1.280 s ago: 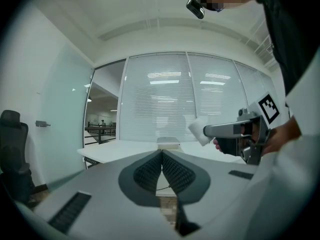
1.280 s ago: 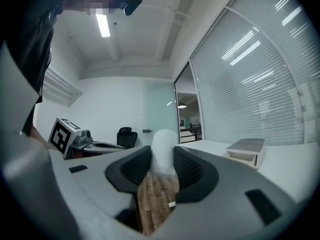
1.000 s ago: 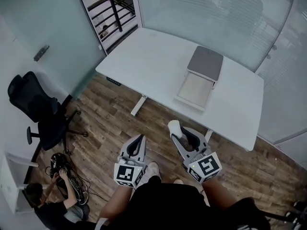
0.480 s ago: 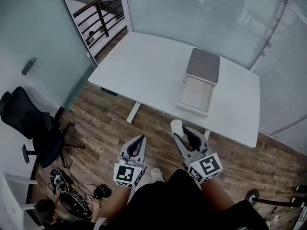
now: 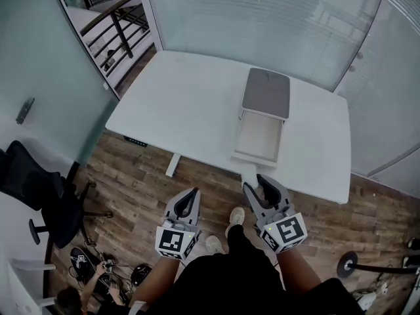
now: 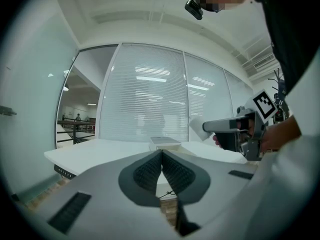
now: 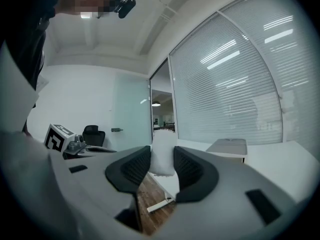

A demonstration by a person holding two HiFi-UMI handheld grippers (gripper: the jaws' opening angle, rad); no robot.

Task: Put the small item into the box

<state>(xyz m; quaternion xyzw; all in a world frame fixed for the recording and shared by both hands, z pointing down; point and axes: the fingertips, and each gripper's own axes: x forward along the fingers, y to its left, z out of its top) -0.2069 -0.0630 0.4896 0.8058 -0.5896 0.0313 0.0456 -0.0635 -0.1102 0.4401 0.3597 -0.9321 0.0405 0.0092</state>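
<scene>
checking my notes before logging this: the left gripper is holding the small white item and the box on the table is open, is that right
Not quite. The right gripper holds the small white item, clamped between its jaws in the right gripper view; the left gripper is shut on nothing. The box on the table is open.

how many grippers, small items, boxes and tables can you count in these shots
grippers: 2 (left gripper, right gripper)
small white item: 1
box: 1
table: 1
total: 5
</scene>
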